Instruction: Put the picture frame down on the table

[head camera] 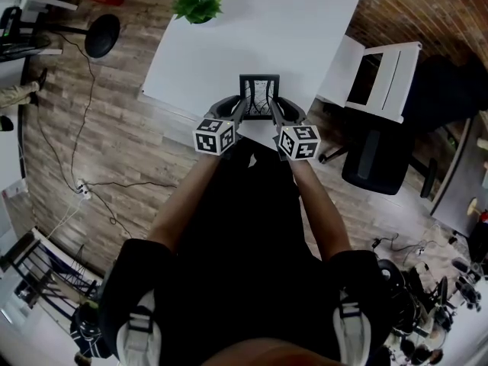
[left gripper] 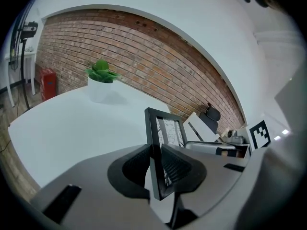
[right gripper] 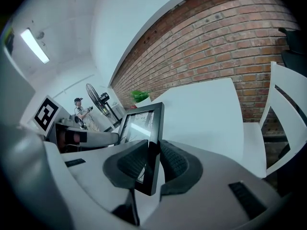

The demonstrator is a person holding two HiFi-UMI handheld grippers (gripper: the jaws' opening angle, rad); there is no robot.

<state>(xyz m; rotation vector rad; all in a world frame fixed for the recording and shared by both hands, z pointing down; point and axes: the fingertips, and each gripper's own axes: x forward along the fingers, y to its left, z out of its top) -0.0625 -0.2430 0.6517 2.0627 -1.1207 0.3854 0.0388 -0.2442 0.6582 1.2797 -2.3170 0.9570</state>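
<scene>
"White table (head camera: 252,29) under a brick wall (left gripper: 144,47): what do you count on it?"

"One picture frame (head camera: 259,96), upright over the near edge, and one white pot (left gripper: 98,92) holding one green plant (left gripper: 101,71)."

"And your tongs?"

"Two. My left gripper (left gripper: 156,163) pinches the frame's left side, my right gripper (right gripper: 152,161) its right side. Its bottom rail hides behind the jaws; touching the table or not, I can't tell."
</scene>
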